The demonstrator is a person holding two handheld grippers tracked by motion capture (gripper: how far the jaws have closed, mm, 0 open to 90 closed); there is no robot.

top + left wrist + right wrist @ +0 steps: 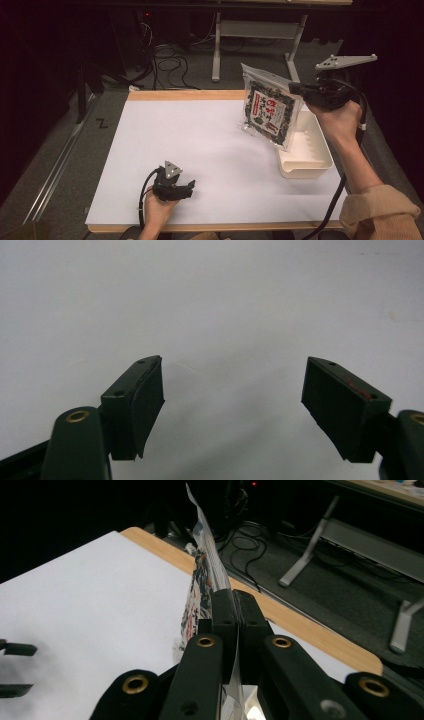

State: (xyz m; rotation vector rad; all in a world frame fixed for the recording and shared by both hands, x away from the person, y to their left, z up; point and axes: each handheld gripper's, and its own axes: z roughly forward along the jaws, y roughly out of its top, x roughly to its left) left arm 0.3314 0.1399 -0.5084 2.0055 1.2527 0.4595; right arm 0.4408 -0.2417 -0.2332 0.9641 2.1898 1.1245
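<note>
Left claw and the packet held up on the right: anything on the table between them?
Nothing. In the high view, only bare white table separates the left claw from the packet; the white bin sits below the packet.

A glossy, crinkled plastic snack bag (269,111) with a clear sealed top hangs above a smooth, cream plastic tray (306,156). The surface (200,145) is matt white with a pale wood edge. The left gripper (232,405) has matt black jaws with brass-coloured rivets.
</note>
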